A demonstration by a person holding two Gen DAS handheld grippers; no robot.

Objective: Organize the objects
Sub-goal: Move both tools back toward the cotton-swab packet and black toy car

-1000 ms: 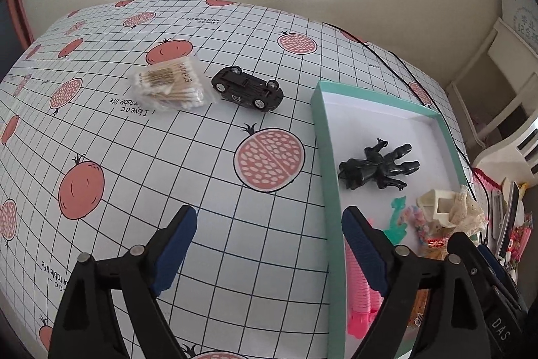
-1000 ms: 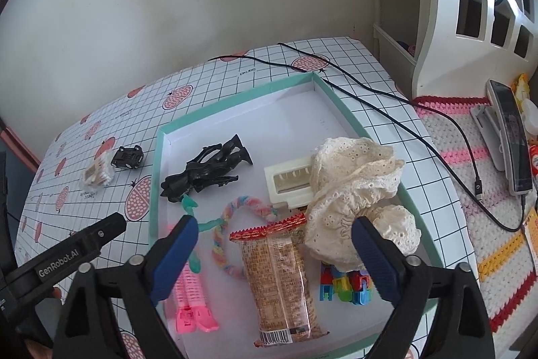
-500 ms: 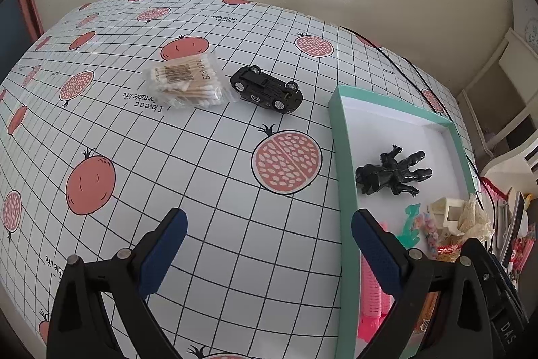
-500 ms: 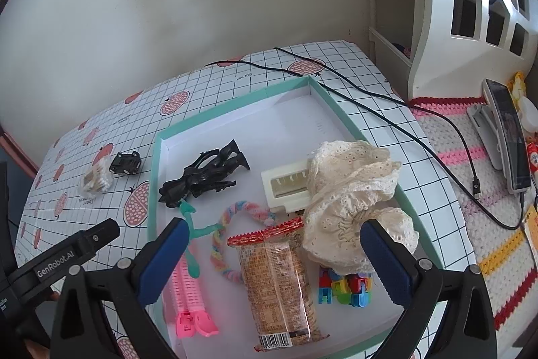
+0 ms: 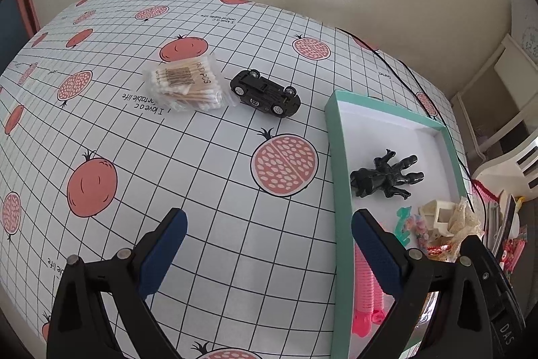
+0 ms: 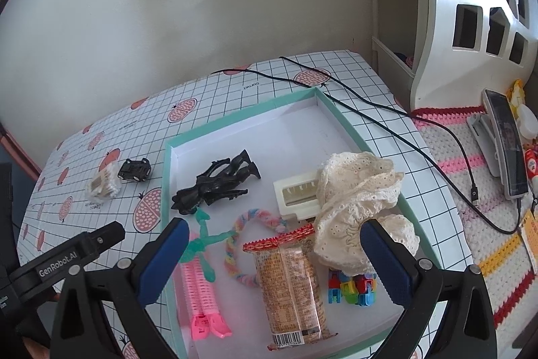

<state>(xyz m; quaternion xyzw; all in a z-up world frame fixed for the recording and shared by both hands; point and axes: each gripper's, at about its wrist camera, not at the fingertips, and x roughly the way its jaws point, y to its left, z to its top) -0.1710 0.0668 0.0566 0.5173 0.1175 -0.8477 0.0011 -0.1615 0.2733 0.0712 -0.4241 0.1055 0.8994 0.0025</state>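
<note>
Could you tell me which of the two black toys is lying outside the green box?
The black toy car, upside down on the tablecloth beside the cotton swabs; the black figure lies inside the green box.

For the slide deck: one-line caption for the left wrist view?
Open left gripper hovers over the pomegranate-print tablecloth, facing an overturned black toy car and cotton swab pack left outside the teal-rimmed tray.

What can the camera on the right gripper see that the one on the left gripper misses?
Only the right view shows the snack packet, the colourful blocks and a phone on the crocheted mat. Only the left view shows the toy car lying wheels-up. Both show the cotton swabs, the black figure and the teal tray.
</note>
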